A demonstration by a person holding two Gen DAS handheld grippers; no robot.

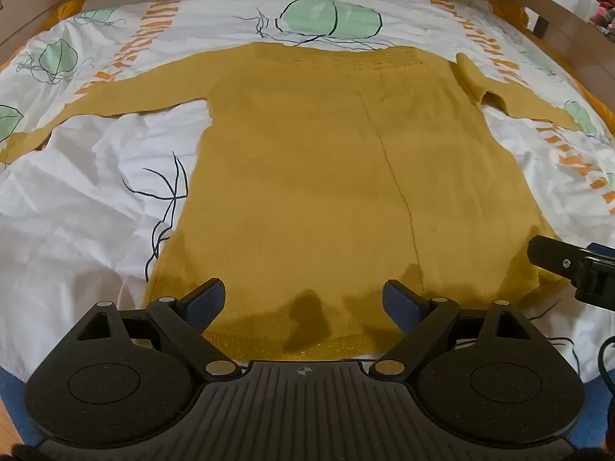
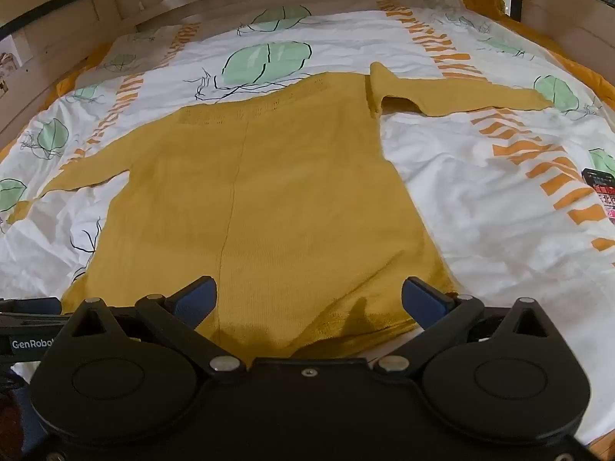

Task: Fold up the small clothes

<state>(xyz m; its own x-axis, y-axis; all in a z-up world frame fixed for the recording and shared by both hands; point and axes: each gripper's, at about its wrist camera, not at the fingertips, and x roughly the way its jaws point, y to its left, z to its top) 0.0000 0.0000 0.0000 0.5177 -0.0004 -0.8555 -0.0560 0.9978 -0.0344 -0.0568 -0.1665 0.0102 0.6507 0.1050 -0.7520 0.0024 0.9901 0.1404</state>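
We hold the left gripper (image 1: 303, 299) and right gripper (image 2: 309, 297) released above the near hem of a mustard sweater (image 1: 326, 176) spread ahead on the bed (image 1: 77, 211).

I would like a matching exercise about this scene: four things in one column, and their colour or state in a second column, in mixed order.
Things:
1. sweater
2. bed cover
3. right sleeve
4. left tool

States:
A. white, with green leaves and orange stripes
B. open, holding nothing
C. mustard yellow, spread flat
D. stretched out to the side, with a fold at the shoulder

Pairs: 1-C, 2-A, 3-D, 4-B
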